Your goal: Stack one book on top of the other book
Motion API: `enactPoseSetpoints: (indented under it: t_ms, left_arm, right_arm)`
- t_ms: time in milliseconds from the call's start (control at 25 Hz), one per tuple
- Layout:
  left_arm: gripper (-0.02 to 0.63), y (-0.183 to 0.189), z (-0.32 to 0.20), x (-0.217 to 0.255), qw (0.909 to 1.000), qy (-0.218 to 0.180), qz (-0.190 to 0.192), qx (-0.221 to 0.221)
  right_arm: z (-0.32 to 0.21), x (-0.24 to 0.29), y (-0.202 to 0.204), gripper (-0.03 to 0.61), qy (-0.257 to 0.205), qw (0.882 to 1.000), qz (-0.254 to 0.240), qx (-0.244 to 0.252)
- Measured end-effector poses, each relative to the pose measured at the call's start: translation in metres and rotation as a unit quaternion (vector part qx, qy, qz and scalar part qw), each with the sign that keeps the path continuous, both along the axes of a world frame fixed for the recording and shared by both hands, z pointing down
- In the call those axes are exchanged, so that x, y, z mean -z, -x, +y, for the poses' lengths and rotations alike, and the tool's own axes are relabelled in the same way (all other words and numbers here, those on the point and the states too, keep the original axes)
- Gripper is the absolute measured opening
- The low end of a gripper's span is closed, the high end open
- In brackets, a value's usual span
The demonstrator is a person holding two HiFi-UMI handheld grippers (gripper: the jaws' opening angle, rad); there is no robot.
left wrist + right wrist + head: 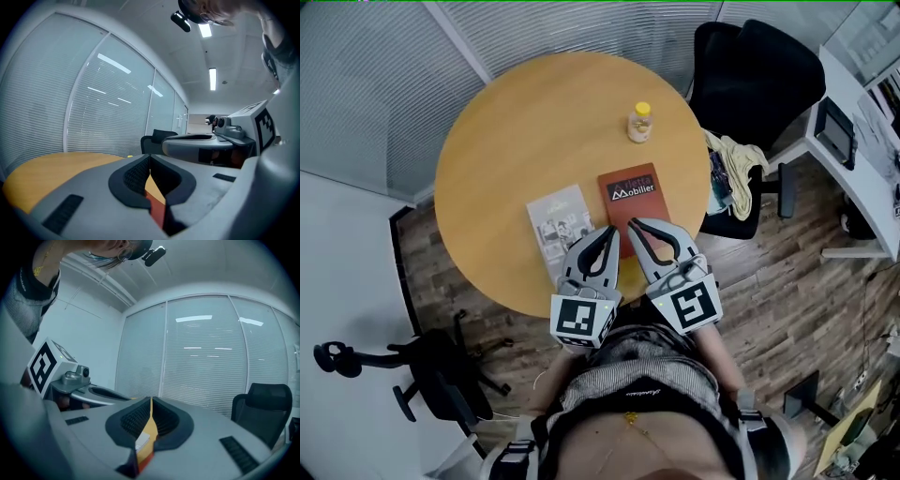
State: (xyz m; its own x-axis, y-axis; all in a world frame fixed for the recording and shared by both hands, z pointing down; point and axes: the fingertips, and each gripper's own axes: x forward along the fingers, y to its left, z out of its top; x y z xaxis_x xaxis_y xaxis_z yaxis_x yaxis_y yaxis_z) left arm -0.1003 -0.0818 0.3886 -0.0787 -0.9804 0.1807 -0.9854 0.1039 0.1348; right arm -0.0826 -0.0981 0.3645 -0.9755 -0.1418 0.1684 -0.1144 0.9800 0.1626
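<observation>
Both sets of jaws are pressed together, tip to tip, and we see nothing gripped in either. The left gripper (607,233) and the right gripper (637,226) sit side by side over the near edge of the round table (497,141), each pointing almost level with a slight downward tilt, marker cubes close to the person's body. The left one angles in towards the right, so the two noses nearly meet.

The grey book (558,220) lies flat on the table, and the red book (630,193) lies flat just to its right, with a thin strip of wood between them. Neither is on top of the other. A small bottle (639,122) stands well beyond them.

In the head view the right gripper covers the red book's near end, and the left gripper hides the grey book's near right corner. We can't see the hands; the cubes cover them. In both gripper views only slivers of wood and red show through the slot behind the closed tips.
</observation>
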Motion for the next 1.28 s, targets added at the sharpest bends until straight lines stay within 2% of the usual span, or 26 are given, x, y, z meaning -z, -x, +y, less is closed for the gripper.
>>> enactPoseSetpoints:
  t_ms: [280,520,840,1280]
  left_arm:
    - [0.023,-0.007,-0.017,0.009,0.9986,0.0,-0.026,0.046]
    - [0.023,-0.014,-0.029,0.014,0.9972,0.006,-0.044,0.06]
    - [0.023,-0.016,-0.038,0.013,0.9962,0.012,-0.042,0.076]
    - [0.023,-0.014,-0.043,0.007,0.9962,0.019,-0.035,0.078]
  right_arm:
    - [-0.022,0.011,-0.004,0.028,0.022,0.999,-0.021,0.044]
    - [-0.036,0.015,-0.01,0.028,0.032,0.997,-0.04,0.063]
    - [-0.043,0.007,-0.012,0.028,0.009,0.997,-0.016,0.081]
    - [-0.046,0.0,-0.01,0.028,0.028,0.996,-0.012,0.089]
